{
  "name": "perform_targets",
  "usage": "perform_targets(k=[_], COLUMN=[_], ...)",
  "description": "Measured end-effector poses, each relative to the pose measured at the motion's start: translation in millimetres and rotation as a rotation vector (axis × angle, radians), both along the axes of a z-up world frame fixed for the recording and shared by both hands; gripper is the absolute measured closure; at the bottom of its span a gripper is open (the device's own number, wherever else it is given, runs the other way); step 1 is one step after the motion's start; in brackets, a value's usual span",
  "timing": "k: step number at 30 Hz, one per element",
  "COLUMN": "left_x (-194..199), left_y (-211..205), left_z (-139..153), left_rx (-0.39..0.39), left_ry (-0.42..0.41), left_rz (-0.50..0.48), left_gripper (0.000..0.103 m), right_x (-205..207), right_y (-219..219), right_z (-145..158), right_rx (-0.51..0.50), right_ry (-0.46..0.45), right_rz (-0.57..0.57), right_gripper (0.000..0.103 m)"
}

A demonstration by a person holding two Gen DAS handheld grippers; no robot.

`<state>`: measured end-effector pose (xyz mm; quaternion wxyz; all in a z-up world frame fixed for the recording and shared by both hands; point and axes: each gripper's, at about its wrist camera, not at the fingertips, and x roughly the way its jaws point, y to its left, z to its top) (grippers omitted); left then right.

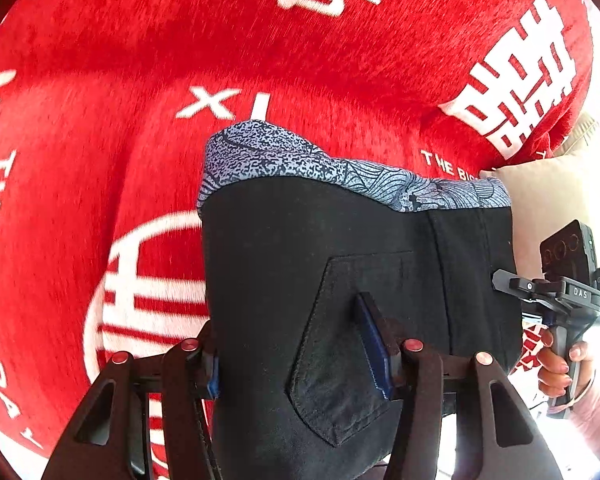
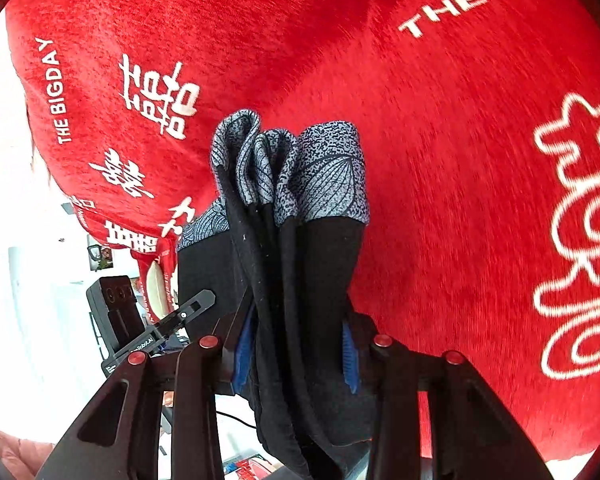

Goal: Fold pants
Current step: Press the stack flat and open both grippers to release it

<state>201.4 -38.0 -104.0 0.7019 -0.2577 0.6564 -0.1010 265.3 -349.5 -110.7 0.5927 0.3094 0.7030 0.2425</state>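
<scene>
Black pants [image 1: 340,248] with a grey patterned waistband [image 1: 284,156] hung above the red printed blanket [image 1: 100,80], the left gripper [image 1: 300,364] and right gripper [image 2: 296,356] each clamped on the fabric

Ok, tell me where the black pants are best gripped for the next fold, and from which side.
Grip the black pants where both claws already clamp them: the left claw across the flat pocket panel, the right claw around the bunched layers. Come from the end opposite the patterned waistband, which hangs free over the red blanket, probably the steadiest hold.
</scene>
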Motion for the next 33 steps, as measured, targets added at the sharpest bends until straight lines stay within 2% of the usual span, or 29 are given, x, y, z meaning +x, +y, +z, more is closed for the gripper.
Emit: perform_targets(k=[6, 9, 12, 14, 17, 19, 21, 23, 25, 28, 31, 33], left_x=[-16.9, -22.9, -24.9, -23.0, -17.9, -12.4, -4.5, 3.9, 10.6, 18.1, 17.6, 13.3], left_y=[-6.3, -5.3, -3.3, -1.7, 5.2, 9.5, 10.9, 9.8, 3.6, -12.2, -25.4, -32.9], left_z=[-22.9, -29.8, -23.4, -14.1, 4.4, 14.9, 25.0, 32.7, 36.8, 32.6, 15.7, 0.1], left_rx=[0.013, 0.049, 0.085, 0.145, 0.223, 0.255, 0.283, 0.285, 0.277, 0.276, 0.267, 0.29], left_ry=[0.046, 0.062, 0.056, 0.042, -0.003, -0.033, -0.064, -0.091, -0.111, -0.109, -0.074, -0.043], left_rz=[-0.003, 0.019, 0.018, 0.008, 0.024, 0.044, 0.061, 0.072, 0.065, 0.034, 0.017, 0.005], left_gripper=[0.046, 0.035, 0.034, 0.034, 0.034, 0.034, 0.034, 0.034, 0.034, 0.034, 0.034, 0.034], right_x=[-12.9, -19.9, -24.9, -24.8, -22.8, -17.5, -9.9, -0.6, 7.0, 14.9, 17.9, 12.3], right_y=[2.5, 3.7, 3.2, 4.8, 1.6, -0.1, 1.0, 8.2, 20.2, 43.6, 66.1, 70.5], right_z=[-8.9, -15.8, -14.5, -11.8, -4.1, 9.3, 24.6, 36.4, 45.2, 51.5, 38.5, 24.0], right_rx=[-0.066, -0.104, -0.15, -0.233, -0.311, -0.34, -0.371, -0.393, -0.421, -0.437, -0.464, -0.499], right_ry=[-0.008, -0.009, -0.026, -0.037, -0.053, -0.1, -0.163, -0.21, -0.264, -0.325, -0.319, -0.304], right_rz=[0.049, 0.064, 0.085, 0.119, 0.141, 0.127, 0.118, 0.121, 0.142, 0.198, 0.266, 0.299], right_gripper=[0.063, 0.061, 0.056, 0.05, 0.05, 0.05, 0.057, 0.079, 0.087, 0.088, 0.088, 0.088])
